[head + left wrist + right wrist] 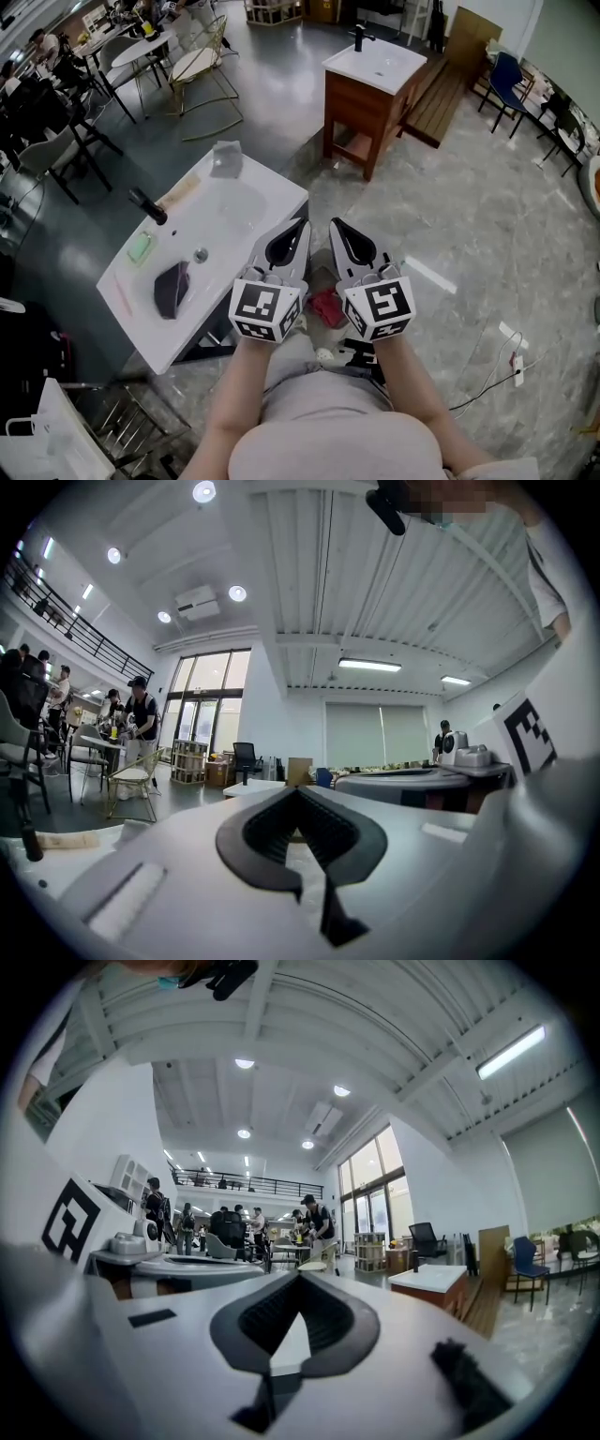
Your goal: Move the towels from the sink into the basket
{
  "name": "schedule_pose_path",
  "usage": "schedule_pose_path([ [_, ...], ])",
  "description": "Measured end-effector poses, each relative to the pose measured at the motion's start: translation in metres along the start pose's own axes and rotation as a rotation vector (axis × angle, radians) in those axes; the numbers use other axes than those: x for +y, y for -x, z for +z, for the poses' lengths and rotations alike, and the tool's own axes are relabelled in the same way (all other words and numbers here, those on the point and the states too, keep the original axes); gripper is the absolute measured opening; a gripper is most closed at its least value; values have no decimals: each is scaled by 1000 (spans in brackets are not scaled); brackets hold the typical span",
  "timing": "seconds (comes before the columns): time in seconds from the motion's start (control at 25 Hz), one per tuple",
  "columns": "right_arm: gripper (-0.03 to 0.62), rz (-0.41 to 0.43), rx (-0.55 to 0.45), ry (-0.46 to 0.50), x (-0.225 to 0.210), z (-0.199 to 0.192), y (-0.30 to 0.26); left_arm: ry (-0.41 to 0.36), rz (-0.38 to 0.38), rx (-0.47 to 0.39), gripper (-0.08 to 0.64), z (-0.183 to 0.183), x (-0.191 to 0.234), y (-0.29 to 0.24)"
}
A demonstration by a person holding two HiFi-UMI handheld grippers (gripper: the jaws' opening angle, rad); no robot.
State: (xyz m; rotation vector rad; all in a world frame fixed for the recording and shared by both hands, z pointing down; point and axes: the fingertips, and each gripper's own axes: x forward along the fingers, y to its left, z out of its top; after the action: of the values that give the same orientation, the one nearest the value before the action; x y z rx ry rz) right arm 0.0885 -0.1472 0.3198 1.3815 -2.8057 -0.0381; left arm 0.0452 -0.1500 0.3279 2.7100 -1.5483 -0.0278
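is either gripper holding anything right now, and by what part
Nothing is held. The left gripper and right gripper are both shut and empty; the dark towel lies in the sink, untouched.

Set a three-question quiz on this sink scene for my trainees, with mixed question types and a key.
1. True or false: the dark towel lies in the white sink.
2. The left gripper and right gripper are both: A open; B shut and empty; C shut on a towel.
3. Fill in: the small item between the faucet and the dark towel is coloured ____.
Key: 1 true; 2 B; 3 green.
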Motion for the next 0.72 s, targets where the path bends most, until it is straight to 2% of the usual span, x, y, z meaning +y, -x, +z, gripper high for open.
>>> schedule_pose_path([
  [0.28,17,65,16,-17,19,-5,-16,-8,73,-2,5,0,21,18],
  [0.72,17,156,34,-3,50,-2,-74,-19,161,5,5,4,87,23],
])
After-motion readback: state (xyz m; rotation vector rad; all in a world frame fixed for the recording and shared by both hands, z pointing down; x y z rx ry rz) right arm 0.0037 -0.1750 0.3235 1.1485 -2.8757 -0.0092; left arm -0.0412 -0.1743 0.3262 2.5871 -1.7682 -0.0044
